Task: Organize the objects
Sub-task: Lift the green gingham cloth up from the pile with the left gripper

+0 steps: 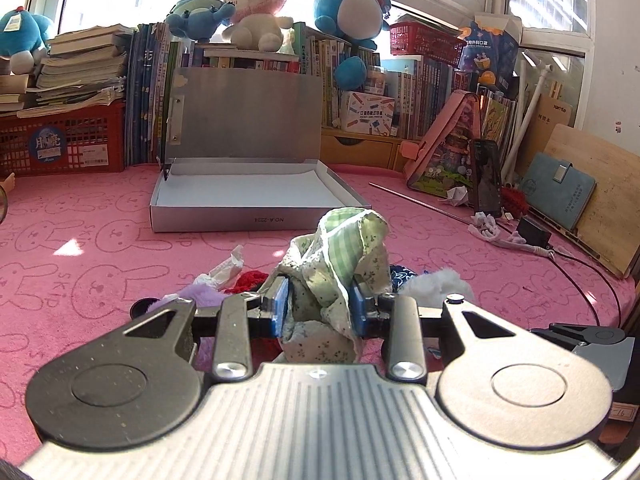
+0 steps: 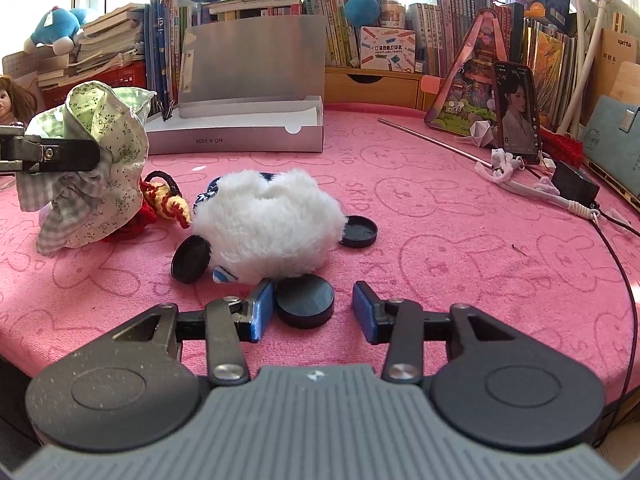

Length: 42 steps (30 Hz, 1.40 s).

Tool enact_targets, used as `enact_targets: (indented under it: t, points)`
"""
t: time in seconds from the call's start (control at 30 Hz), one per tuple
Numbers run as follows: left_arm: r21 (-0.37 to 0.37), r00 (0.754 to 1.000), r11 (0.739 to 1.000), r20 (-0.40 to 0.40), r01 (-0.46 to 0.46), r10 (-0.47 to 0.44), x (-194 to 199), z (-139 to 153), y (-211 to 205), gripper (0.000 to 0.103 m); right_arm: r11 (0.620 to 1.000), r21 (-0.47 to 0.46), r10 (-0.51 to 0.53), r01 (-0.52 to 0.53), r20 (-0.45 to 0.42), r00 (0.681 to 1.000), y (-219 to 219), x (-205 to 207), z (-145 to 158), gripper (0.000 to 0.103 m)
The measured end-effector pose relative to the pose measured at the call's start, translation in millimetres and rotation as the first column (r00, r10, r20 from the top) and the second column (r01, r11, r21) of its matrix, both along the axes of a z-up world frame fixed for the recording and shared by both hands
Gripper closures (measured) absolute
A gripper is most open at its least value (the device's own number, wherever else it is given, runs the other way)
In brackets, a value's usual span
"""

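My left gripper [image 1: 320, 304] is shut on a bunched green floral cloth [image 1: 344, 256], which it holds off the pink mat. The right wrist view shows that cloth [image 2: 108, 160] at the left, hanging from a dark finger [image 2: 60, 155]. My right gripper [image 2: 314, 308] is open low over the mat. A black round lid [image 2: 306, 304] lies between its blue pads, against the left pad and clear of the right one. Just beyond is a white fluffy toy [image 2: 268, 224], with two more black lids [image 2: 191, 254] [image 2: 359, 231] beside it. An open silver box [image 2: 240, 140] stands behind.
A red and yellow crochet piece [image 2: 168, 200] lies by the cloth. At the right are a propped phone [image 2: 518, 112], a thin metal rod [image 2: 432, 138], a black adapter [image 2: 576, 186] and its cable. Books, red baskets and plush toys line the back, and a doll [image 2: 12, 100] sits far left.
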<state>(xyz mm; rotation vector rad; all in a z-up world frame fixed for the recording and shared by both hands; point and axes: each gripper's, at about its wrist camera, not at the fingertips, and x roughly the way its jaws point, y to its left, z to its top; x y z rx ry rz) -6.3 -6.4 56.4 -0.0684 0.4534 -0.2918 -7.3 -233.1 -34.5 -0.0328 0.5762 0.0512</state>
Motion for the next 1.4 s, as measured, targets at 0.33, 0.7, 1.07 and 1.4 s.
enact_targets:
  t: [0.33, 0.7, 1.07, 1.4]
  points:
    - [-0.002, 1.0, 1.0, 0.004, -0.023, 0.023, 5.6, -0.4, 3.7, 0.066, 1.0, 0.0, 0.025, -0.025, -0.024, 0.999, -7.1, -13.6, 4.7, 0.066]
    - [-0.013, 0.998, 0.999, 0.022, -0.05, 0.051, 11.9, 4.5, 8.0, 0.066, 0.998, 0.058, -0.021, 0.02, 0.015, 1.0, -23.1, -12.1, 22.7, 0.066]
    - [-0.012, 0.999, 0.999, 0.03, -0.035, 0.036, 14.7, 6.6, 15.4, 0.071, 0.997, 0.076, 0.005, -0.01, 0.06, 0.998, -14.7, 1.0, 35.6, 0.066]
    - [0.134, 0.999, 0.99, -0.017, 0.042, -0.04, 9.6, -29.5, -17.8, 0.039, 0.996, 0.093, 0.007, -0.01, 0.04, 0.999, -13.5, 1.5, 30.4, 0.066]
